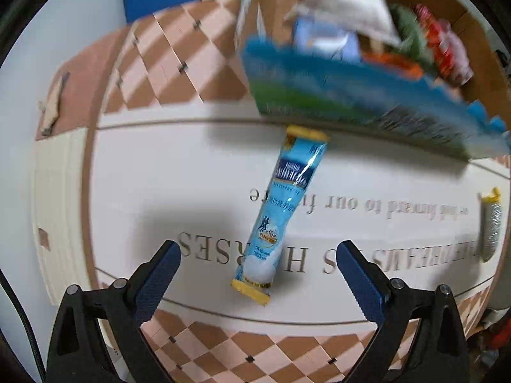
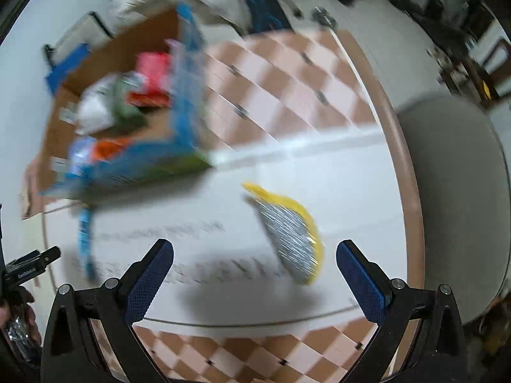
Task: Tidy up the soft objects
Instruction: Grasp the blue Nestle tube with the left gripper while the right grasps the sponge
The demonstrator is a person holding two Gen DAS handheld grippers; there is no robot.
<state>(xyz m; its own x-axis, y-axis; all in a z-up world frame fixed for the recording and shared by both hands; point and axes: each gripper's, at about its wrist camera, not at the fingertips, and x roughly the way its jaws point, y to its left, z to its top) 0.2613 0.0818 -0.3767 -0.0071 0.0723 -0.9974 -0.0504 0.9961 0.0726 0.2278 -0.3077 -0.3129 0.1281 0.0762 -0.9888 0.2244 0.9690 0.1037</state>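
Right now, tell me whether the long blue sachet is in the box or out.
Out. The blue sachet lies flat on the white tabletop, below the open left claw, outside the cardboard box.

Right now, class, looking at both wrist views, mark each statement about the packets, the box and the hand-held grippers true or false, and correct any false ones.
1. The left hand-held gripper is shut on the light-blue stick sachet with yellow ends. False: it is open and the sachet lies flat on the white mat.
2. The blue-sided cardboard box already holds several packets. True.
3. The silver pouch with a yellow edge lies inside the box. False: it lies on the mat, outside the box.
4. The right hand-held gripper is open and empty. True.
5. The mat carries printed lettering. True.
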